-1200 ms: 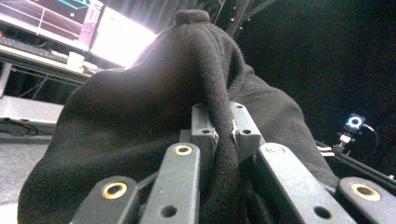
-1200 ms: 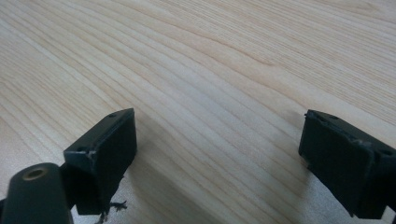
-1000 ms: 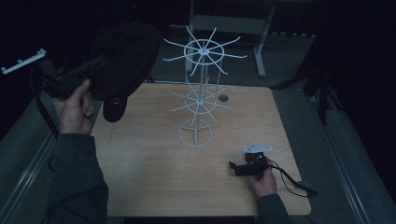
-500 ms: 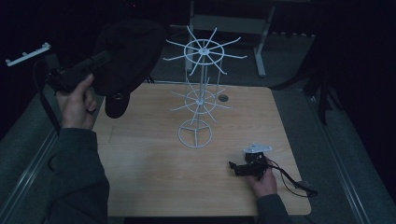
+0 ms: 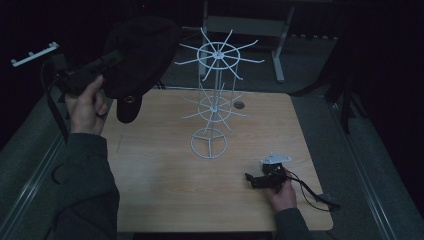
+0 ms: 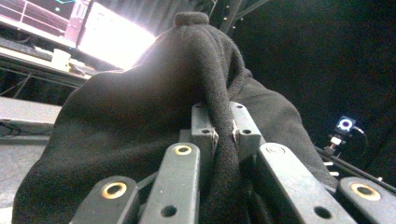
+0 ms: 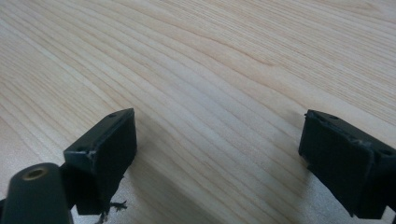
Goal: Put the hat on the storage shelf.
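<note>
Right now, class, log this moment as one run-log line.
left gripper: shut on black cap, raised left of white wire rack | right gripper: open, low over table

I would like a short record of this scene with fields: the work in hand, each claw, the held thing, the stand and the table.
work: a black hat is held up beside a white wire stand
left claw: shut on the hat's fabric, raised left of the stand
right claw: open, nothing between its jaws, low over the table near its front right
hat: hanging from the left claw, not on any hook
stand: upright on the table, its hooks bare
</note>
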The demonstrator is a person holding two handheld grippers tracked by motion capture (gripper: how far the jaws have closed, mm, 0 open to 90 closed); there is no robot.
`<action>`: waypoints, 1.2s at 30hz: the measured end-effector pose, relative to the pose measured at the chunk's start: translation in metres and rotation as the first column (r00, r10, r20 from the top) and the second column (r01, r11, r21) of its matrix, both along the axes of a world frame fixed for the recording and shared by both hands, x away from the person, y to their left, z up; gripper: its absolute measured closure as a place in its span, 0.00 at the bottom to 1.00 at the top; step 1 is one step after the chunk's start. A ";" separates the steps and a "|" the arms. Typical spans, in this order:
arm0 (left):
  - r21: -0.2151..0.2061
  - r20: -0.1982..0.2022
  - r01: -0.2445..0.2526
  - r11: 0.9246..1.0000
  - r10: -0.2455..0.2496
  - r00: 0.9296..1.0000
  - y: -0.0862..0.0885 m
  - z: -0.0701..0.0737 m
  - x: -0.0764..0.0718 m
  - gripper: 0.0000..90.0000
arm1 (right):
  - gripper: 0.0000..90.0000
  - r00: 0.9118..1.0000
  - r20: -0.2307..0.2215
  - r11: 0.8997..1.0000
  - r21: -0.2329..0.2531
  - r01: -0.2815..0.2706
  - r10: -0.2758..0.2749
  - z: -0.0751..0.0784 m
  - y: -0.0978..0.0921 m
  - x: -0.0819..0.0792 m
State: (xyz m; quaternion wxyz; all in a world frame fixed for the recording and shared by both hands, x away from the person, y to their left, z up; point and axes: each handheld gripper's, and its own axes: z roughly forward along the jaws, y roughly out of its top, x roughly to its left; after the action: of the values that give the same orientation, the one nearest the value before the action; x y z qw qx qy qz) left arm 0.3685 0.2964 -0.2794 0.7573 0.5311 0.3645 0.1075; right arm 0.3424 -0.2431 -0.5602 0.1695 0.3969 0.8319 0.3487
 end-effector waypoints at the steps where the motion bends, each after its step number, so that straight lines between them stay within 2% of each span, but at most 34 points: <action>1: -0.005 0.001 0.002 1.000 -0.002 1.000 0.000 0.000 0.001 0.94 | 0.12 1.000 0.000 1.000 0.000 0.000 0.000 0.000 0.000 0.000; 4: -0.013 0.000 0.009 1.000 -0.009 1.000 -0.002 0.000 0.004 0.94 | 0.12 1.000 0.000 1.000 0.000 0.000 0.000 0.000 0.000 0.000; 12: 0.027 -0.025 0.031 0.999 -0.030 0.999 -0.011 0.001 0.016 0.93 | 0.12 1.000 0.000 1.000 0.000 0.000 0.000 0.000 0.000 0.000; 15: 0.025 -0.047 0.042 0.999 -0.041 0.998 -0.013 -0.004 0.022 0.93 | 0.12 1.000 0.000 1.000 0.001 0.001 -0.001 0.000 0.000 0.000; 21: 0.057 -0.097 0.075 0.996 -0.069 0.993 -0.021 -0.020 0.032 0.93 | 0.12 1.000 0.000 1.000 0.001 0.001 -0.001 0.000 0.000 0.000; 27: 0.138 -0.137 0.111 0.984 -0.092 0.986 -0.033 -0.027 0.037 0.92 | 0.12 1.000 -0.001 1.000 0.001 0.001 -0.001 0.000 0.000 0.000; 29: 0.170 -0.150 0.111 0.979 -0.086 0.985 -0.037 -0.028 0.037 0.90 | 0.12 1.000 0.000 1.000 0.001 0.001 -0.001 0.000 0.000 0.000; 36: 0.196 -0.212 0.150 0.969 -0.108 0.971 -0.041 -0.034 0.042 0.78 | 0.12 1.000 0.001 1.000 0.000 0.001 -0.001 0.000 0.000 0.000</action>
State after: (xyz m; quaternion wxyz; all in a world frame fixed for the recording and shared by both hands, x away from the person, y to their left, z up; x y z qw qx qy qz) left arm 0.4103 0.2555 -0.3134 0.6618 0.6391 0.3896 0.0420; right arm 0.3424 -0.2430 -0.5602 0.1699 0.3973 0.8316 0.3489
